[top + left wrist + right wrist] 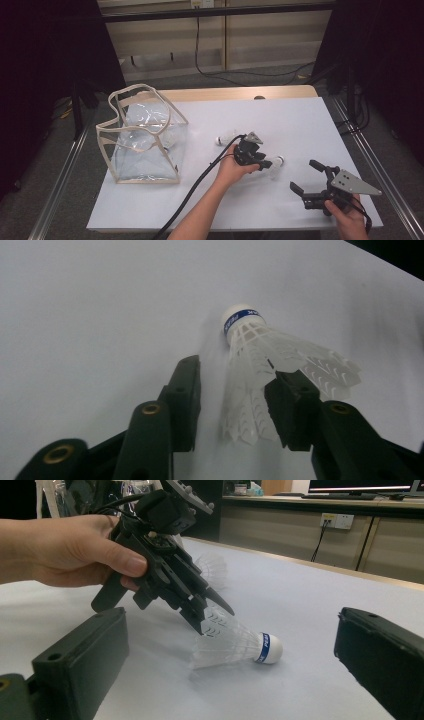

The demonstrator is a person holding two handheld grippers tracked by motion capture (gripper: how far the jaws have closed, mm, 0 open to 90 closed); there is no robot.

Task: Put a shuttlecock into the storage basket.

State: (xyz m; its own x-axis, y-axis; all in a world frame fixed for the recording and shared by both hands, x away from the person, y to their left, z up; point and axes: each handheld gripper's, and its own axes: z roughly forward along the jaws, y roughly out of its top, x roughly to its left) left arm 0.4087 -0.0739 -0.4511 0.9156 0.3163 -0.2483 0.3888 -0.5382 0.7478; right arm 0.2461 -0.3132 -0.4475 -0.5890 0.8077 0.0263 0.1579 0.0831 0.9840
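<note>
Here my left gripper [232,400] fingers straddle the shuttlecock's [260,355] skirt on the white surface [100,315], one touching; right gripper [306,176] fingers apart

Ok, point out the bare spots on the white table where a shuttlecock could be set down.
Bare: the far right of the white table, beyond both grippers, and the near left corner in front of the clear bag. Crowded: the middle, where the left gripper straddles a shuttlecock with a second shuttlecock just beyond, and the near right by the right gripper.
</note>
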